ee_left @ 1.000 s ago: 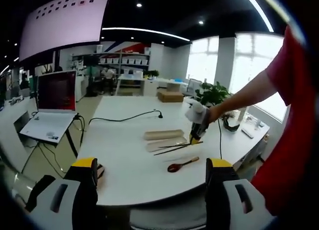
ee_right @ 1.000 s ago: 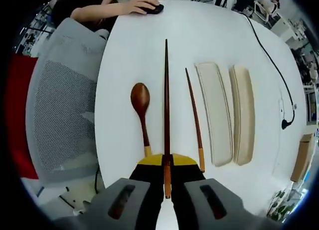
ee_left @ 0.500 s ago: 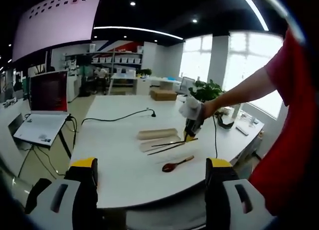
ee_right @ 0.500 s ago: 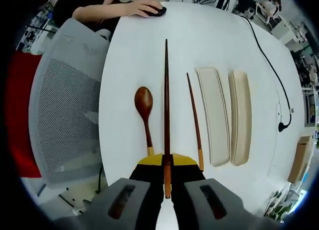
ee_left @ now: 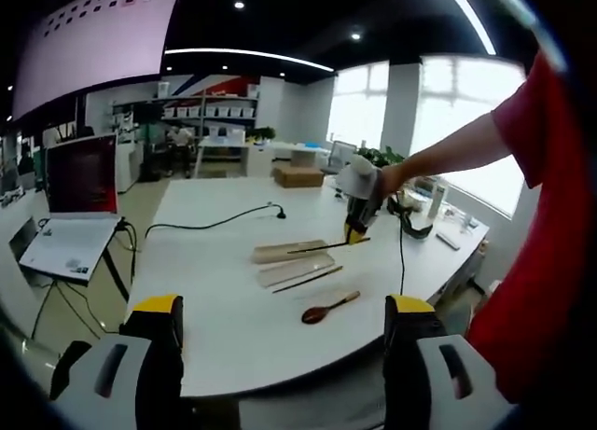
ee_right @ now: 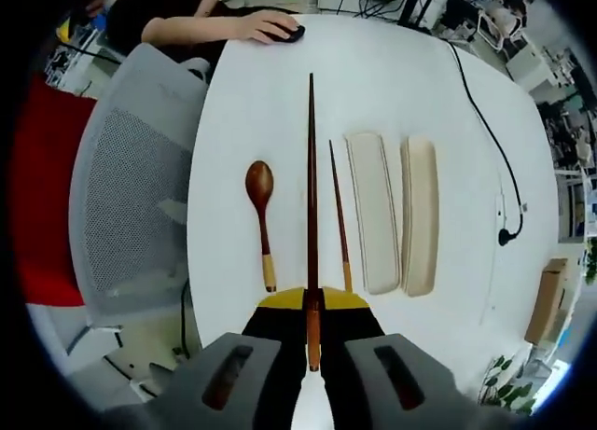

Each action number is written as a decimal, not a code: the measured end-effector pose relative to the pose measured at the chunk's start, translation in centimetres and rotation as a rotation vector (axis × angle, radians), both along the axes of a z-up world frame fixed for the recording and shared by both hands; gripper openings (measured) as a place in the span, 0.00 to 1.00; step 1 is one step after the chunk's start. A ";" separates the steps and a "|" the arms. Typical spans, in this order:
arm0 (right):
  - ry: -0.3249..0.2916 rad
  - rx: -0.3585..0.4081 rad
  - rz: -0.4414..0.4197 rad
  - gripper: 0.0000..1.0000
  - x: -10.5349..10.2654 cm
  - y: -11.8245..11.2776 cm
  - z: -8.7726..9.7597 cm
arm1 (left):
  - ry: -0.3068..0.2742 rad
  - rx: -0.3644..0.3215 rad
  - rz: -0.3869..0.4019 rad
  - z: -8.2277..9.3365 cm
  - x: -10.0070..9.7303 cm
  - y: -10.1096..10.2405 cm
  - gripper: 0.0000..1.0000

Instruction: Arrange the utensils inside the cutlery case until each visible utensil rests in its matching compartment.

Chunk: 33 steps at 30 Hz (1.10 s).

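A dark chopstick [ee_right: 312, 178] is being gripped at its pale handle end between the closed jaws of the right gripper [ee_right: 312, 304] and is being held in the air above the white desk [ee_right: 392, 85], where the wooden spoon [ee_right: 260, 215] and the second chopstick [ee_right: 338, 211] are lying side by side, just beside the two cream halves of the cutlery case [ee_right: 371, 211]. The left gripper [ee_left: 280, 332] is being held back at the desk's near edge, jaws wide apart and gripping nothing, while the right gripper is being seen over the case [ee_left: 289, 251] with its chopstick [ee_left: 328, 247] jutting sideways.

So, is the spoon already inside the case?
No, the spoon lies on the bare table, left of the case.
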State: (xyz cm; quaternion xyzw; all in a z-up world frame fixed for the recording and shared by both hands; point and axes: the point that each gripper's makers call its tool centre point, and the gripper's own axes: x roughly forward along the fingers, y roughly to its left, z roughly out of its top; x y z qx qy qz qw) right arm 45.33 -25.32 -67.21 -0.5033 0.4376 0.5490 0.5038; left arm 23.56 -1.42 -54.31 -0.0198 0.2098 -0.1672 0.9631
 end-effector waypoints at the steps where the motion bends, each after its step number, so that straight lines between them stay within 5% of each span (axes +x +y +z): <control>1: -0.001 -0.003 0.000 0.00 0.1 0.0 0.3 | 0.000 0.001 -0.001 0.0 0.0 0.0 0.91; 7: -0.007 0.012 -0.004 0.00 0.8 0.8 0.9 | -0.004 0.012 -0.008 0.2 0.2 -0.1 0.91; 18: 0.039 -0.038 0.030 0.00 -0.8 1.3 -0.9 | 0.002 0.021 0.003 0.2 -0.3 0.0 0.90; 28: 0.056 -0.125 0.056 0.00 0.1 -0.5 -1.5 | 0.027 0.013 0.035 -0.6 -1.2 0.5 0.90; 33: 0.048 -0.099 0.006 0.00 2.0 -0.6 -0.6 | 0.027 0.020 0.028 -0.6 -1.0 0.2 0.90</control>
